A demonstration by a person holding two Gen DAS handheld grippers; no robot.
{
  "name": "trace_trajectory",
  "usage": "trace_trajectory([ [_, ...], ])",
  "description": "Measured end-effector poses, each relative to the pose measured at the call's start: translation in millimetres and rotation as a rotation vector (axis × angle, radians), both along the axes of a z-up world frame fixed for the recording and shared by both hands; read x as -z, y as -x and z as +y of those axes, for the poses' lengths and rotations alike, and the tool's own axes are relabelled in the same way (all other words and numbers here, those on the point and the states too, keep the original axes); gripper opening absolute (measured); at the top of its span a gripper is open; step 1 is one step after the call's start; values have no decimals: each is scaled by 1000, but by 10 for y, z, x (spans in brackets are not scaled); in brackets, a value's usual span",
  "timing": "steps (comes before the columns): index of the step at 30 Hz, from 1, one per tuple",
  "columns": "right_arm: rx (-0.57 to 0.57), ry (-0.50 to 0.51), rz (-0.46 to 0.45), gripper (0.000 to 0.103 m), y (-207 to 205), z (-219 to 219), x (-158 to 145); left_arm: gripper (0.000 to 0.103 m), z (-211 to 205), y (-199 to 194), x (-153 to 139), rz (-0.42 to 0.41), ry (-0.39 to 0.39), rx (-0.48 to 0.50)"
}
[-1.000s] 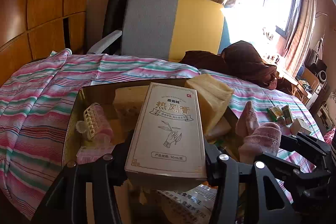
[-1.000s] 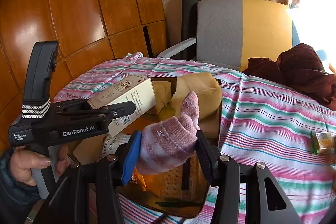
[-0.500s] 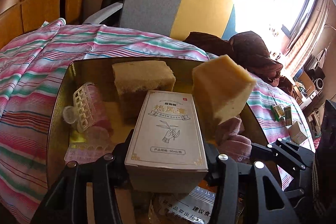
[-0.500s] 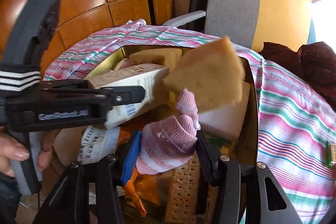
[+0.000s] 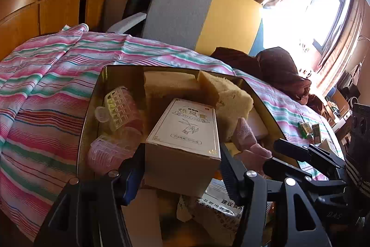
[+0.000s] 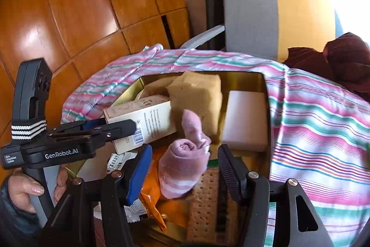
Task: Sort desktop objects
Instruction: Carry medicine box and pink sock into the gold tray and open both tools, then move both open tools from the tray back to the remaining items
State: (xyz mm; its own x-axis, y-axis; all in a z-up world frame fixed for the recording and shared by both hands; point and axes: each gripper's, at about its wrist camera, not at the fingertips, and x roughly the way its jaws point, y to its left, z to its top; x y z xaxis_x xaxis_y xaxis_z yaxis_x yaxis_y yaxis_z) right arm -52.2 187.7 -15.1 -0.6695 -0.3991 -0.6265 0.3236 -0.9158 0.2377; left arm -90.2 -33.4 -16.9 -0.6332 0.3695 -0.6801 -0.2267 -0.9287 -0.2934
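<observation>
A gold tin sits on the striped cloth, holding several items. My left gripper is shut on a cream carton with printed text and holds it over the tin's near end. In the right wrist view the same carton juts in from the left under the left gripper's finger. A rolled pink sock lies on the packets inside the tin. My right gripper stands open around the sock, with a gap on each side. The sock also shows beside the carton.
Two yellow sponges, a white block, hair rollers, a cracker pack and an orange packet fill the tin. Small green packets lie on the cloth. A grey-yellow chair and a brown garment stand behind.
The right gripper has let go of the pink sock, which now rests in the tin. The raised sponge has settled back. The left gripper still holds the carton, lower over the tin.
</observation>
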Motion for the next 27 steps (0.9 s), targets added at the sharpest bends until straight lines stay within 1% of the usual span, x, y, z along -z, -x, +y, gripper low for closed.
trace_trajectory([
  [3,41,41,26,60,-134,146,-70,61,-51,-120,-74,42,-13,-28],
  [5,71,54,42,60,-244,264,-98,61,-36,-212,-125,69,-7,-34],
  [9,152,68,60,61,-484,557,-89,61,146,-381,-197,104,1,18],
  [11,202,63,62,64,-603,734,-66,61,290,-447,-218,112,1,62],
  [15,316,51,52,65,-820,1154,8,61,660,-569,-259,115,-12,174],
  [21,523,91,15,65,-1144,1902,226,61,1305,-734,-228,87,-3,332],
  [24,627,118,16,65,-1337,2280,285,61,1660,-817,-206,84,30,415],
  [27,732,125,30,66,-1546,2635,325,61,2063,-895,-203,101,84,512],
])
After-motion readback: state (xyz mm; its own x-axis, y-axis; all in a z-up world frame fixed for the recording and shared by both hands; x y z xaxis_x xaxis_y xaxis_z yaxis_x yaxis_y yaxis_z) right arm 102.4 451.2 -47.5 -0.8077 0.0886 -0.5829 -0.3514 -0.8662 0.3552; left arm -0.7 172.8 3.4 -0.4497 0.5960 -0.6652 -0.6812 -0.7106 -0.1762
